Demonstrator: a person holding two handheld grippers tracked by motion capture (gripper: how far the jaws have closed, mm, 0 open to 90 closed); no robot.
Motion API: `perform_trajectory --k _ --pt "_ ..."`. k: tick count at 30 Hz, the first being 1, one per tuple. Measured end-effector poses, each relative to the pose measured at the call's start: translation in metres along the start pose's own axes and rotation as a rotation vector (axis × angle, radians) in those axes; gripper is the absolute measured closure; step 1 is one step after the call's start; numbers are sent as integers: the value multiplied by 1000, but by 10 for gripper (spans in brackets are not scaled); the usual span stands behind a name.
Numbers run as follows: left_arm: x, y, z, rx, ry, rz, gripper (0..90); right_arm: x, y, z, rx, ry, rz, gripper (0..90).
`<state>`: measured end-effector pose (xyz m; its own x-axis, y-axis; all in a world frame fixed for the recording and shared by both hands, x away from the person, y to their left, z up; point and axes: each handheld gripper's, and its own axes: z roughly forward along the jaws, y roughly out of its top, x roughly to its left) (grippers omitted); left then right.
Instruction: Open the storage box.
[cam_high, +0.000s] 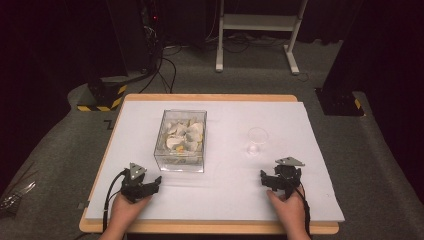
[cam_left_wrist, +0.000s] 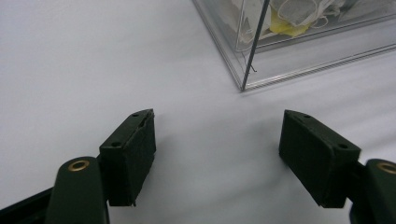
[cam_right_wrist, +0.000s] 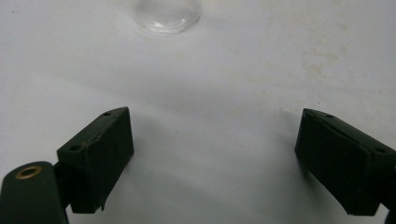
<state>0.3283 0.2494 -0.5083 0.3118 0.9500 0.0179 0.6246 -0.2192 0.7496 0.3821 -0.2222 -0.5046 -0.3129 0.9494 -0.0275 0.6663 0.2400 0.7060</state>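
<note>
A clear plastic box (cam_high: 181, 140) holding several white and yellow pieces stands left of the table's middle; its near corner (cam_left_wrist: 243, 86) shows in the left gripper view. A small clear glass cup (cam_high: 257, 140) stands to the right of the box, and its base (cam_right_wrist: 167, 15) shows in the right gripper view. My left gripper (cam_high: 145, 186) rests on the white surface just in front of the box, open with nothing between its jaws (cam_left_wrist: 217, 156). My right gripper (cam_high: 280, 179) rests in front of the cup, also open and empty (cam_right_wrist: 215, 161).
The white sheet (cam_high: 225, 200) covers a wooden table with its edge showing at the front. Beyond the table are a white metal stand (cam_high: 257, 30), cables (cam_high: 165, 70) and black-and-yellow striped blocks (cam_high: 102, 95) on grey carpet.
</note>
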Motion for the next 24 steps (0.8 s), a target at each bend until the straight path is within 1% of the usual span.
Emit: perform_trajectory --k 1,9,14,20,24 --pt "0 0 0 0 0 1 273 0 0 0 1 0 5 109" --pt "0 0 0 2 -5 -6 273 0 0 0 3 6 2 110" --pt "0 0 0 -1 -2 -2 273 -1 0 0 2 11 9 109" --pt "0 0 0 -1 -2 -2 275 -1 0 -1 7 11 0 112" --pt "0 0 0 0 -3 -3 276 -1 0 -3 7 11 -6 141"
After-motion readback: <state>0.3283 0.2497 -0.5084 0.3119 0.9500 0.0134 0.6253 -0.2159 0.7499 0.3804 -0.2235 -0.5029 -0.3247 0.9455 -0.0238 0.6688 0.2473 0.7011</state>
